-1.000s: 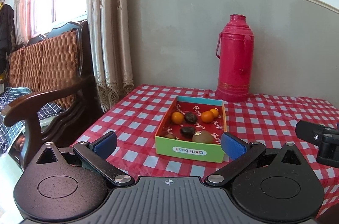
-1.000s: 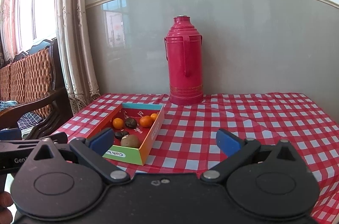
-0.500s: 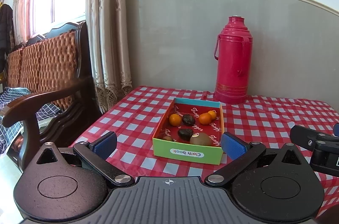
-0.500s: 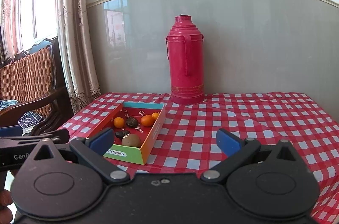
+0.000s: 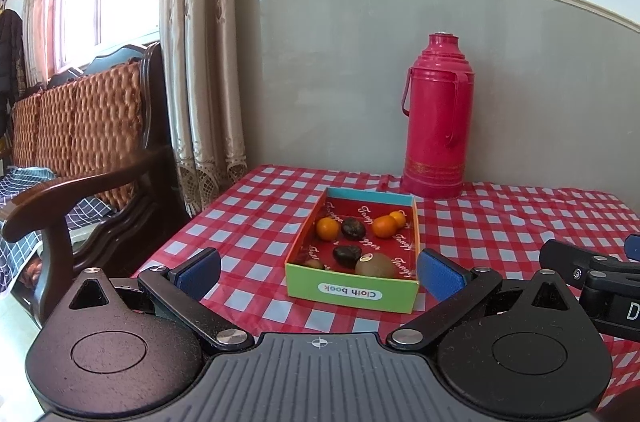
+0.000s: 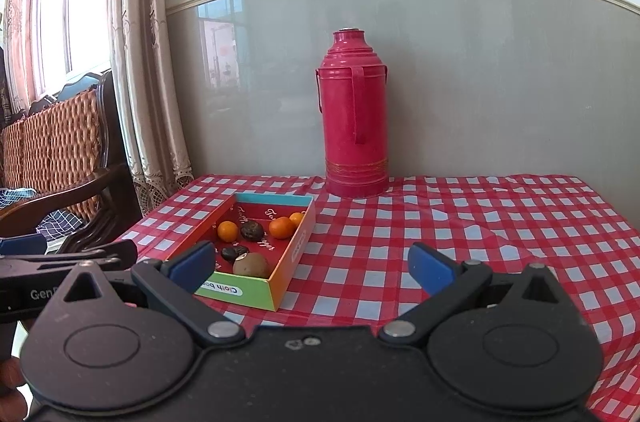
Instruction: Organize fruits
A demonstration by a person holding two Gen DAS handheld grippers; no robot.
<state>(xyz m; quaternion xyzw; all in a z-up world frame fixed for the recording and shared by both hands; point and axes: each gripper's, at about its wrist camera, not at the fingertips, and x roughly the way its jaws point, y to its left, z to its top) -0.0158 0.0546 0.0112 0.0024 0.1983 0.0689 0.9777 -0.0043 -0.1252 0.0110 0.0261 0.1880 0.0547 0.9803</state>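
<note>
A shallow cardboard box [image 5: 352,292] with a green front and red inside stands on the red checked tablecloth [image 5: 500,222]. It holds small oranges [image 5: 327,227], dark fruits [image 5: 353,228] and a brown kiwi [image 5: 374,265]. My left gripper [image 5: 319,268] is open and empty, just in front of the box. My right gripper [image 6: 312,264] is open and empty, in front of the box [image 6: 256,290] and to its right. The kiwi [image 6: 251,265] and oranges [image 6: 281,227] show there too.
A red thermos [image 5: 436,118] stands at the back of the table by the wall; it also shows in the right wrist view [image 6: 354,114]. A wooden armchair [image 5: 80,158] and curtain [image 5: 200,62] are left of the table. The right gripper's body [image 5: 592,274] shows at right.
Both grippers have drawn back and risen slightly; the box sits a little farther off in both views. Both stay open and empty.
</note>
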